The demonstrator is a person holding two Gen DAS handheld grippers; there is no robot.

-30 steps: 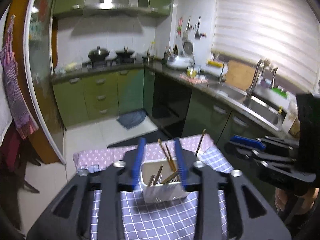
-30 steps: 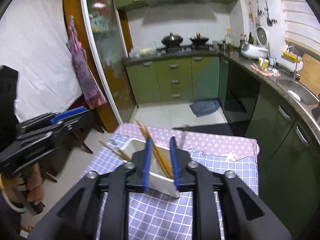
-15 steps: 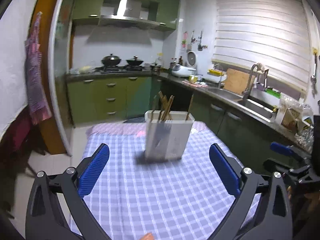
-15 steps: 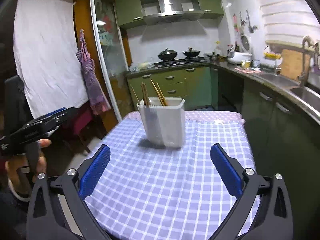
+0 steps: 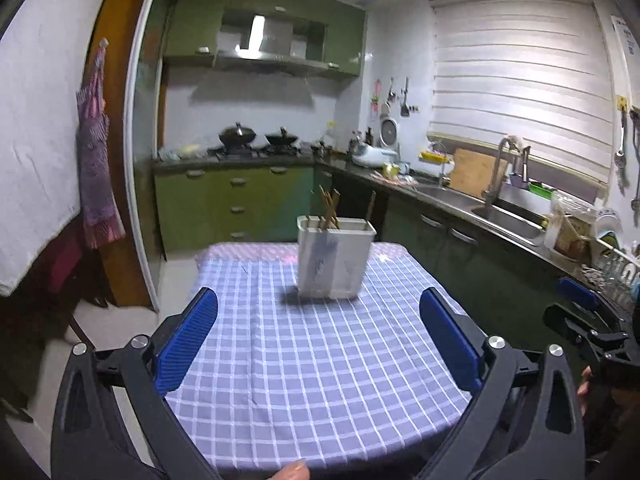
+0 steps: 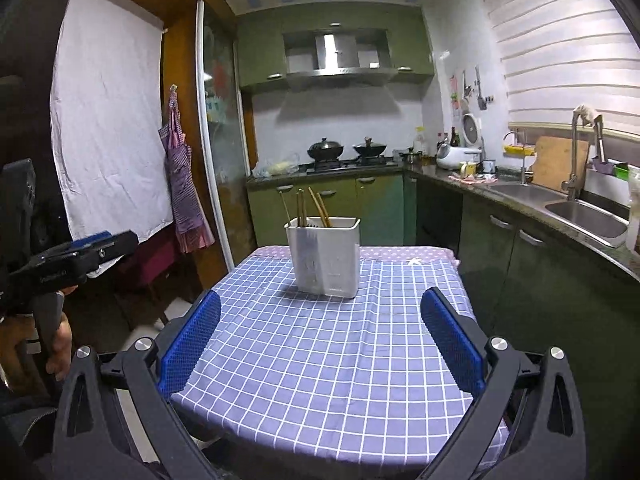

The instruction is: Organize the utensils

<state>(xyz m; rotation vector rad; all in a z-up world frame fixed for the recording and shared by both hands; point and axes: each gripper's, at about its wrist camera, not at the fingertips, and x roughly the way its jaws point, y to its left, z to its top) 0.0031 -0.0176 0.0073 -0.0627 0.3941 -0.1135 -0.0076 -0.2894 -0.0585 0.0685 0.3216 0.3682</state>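
Blue-padded, the left hand-held gripper [image 5: 318, 334] and right hand-held gripper [image 6: 320, 338] gape wide and empty, jaws just opened, near the checked surface's [image 6: 320, 380] front edge; beyond bare cloth the white holder [image 6: 325, 254] of chopsticks [image 6: 316, 209] stands upright toward its far edge.

1. My left gripper [image 5: 318, 338] has its blue pads spread wide with nothing between them, pointing slightly downward.
2. My right gripper [image 6: 320, 338] is likewise spread wide and empty, tilted slightly down.
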